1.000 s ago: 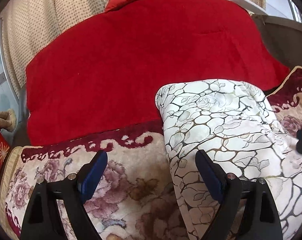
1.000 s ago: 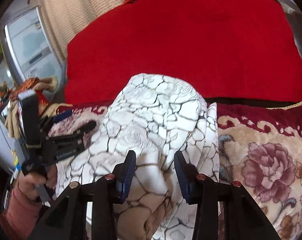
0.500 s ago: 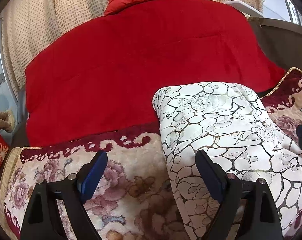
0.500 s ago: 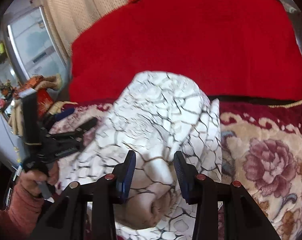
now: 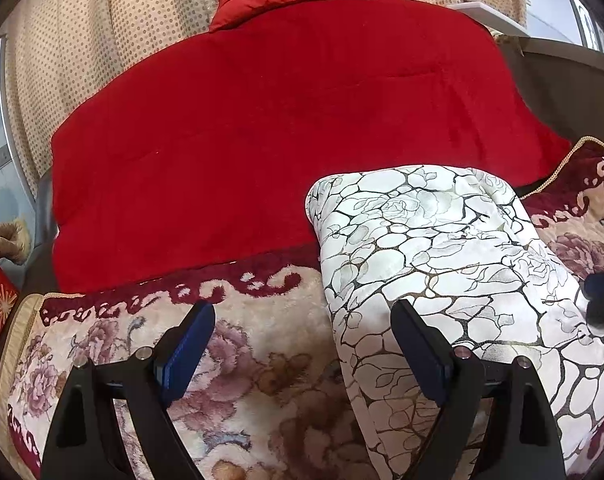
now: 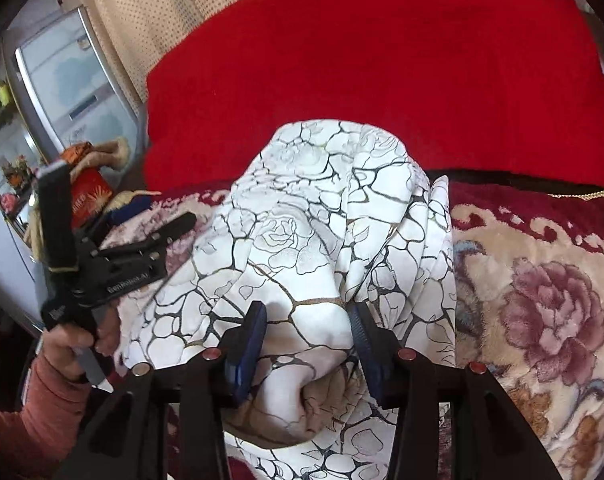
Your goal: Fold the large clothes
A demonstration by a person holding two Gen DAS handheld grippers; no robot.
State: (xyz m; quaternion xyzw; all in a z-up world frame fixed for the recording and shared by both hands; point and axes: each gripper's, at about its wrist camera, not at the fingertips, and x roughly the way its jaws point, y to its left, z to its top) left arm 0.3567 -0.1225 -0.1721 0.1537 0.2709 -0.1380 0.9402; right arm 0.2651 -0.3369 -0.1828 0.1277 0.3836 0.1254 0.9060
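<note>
Your right gripper (image 6: 307,344) had its 2 blue-padded jaws opening around a bunched fold of the white garment with a black cracked-line and rose print (image 6: 302,216). The cloth bulged between the pads, and whether they pressed it at that instant you could not tell from the right wrist view.

Your left gripper (image 5: 302,348) stood wide open and held nothing. Its left pad hung over the cream plush blanket with mauve flowers and a dark red border (image 5: 262,360), and its right pad sat at the near left edge of the garment, with a gap of blanket and cloth between the pads.

The garment lay folded into a long band on that blanket. Its long axis ran from near to far, its rounded far end pointing at the red fleece cover (image 5: 282,120) behind it. In the right wrist view, your left hand (image 6: 76,340) gripped the left gripper's handle at the garment's left side.
</note>
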